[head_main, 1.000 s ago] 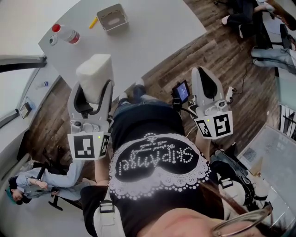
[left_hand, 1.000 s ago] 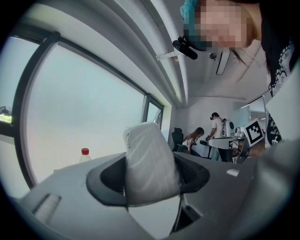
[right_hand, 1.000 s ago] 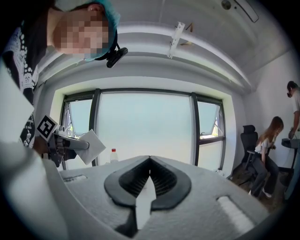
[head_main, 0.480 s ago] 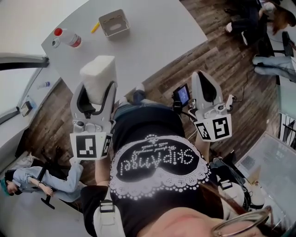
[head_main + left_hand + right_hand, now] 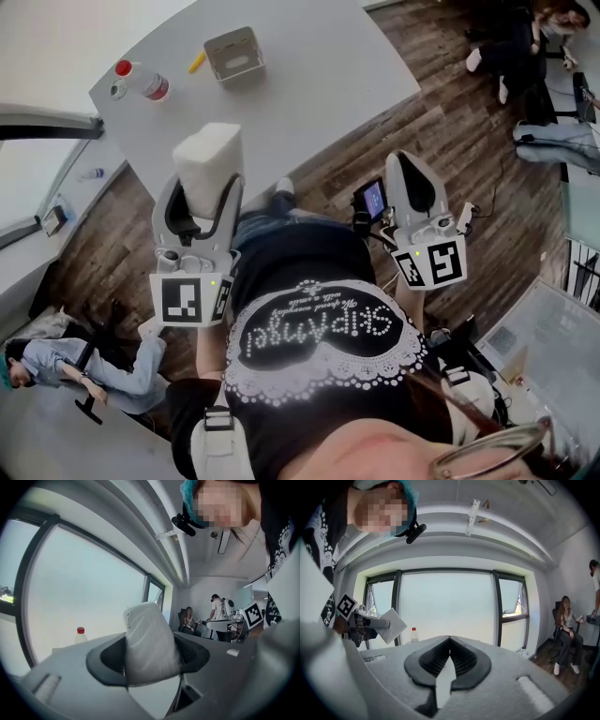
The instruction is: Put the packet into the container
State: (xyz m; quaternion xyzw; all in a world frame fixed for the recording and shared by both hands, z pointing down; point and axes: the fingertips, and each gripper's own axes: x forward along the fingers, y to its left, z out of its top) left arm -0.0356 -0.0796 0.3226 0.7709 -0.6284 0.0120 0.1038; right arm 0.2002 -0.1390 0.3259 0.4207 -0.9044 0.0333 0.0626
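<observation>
Packet gripped in left gripper, raised over the near edge of the table, well apart from the container at the far side. Right gripper clenched, empty. Pickup done; the carry across and the drop into the container are left to do.

White packet, grey container, red-capped bottle, pale grey table.
</observation>
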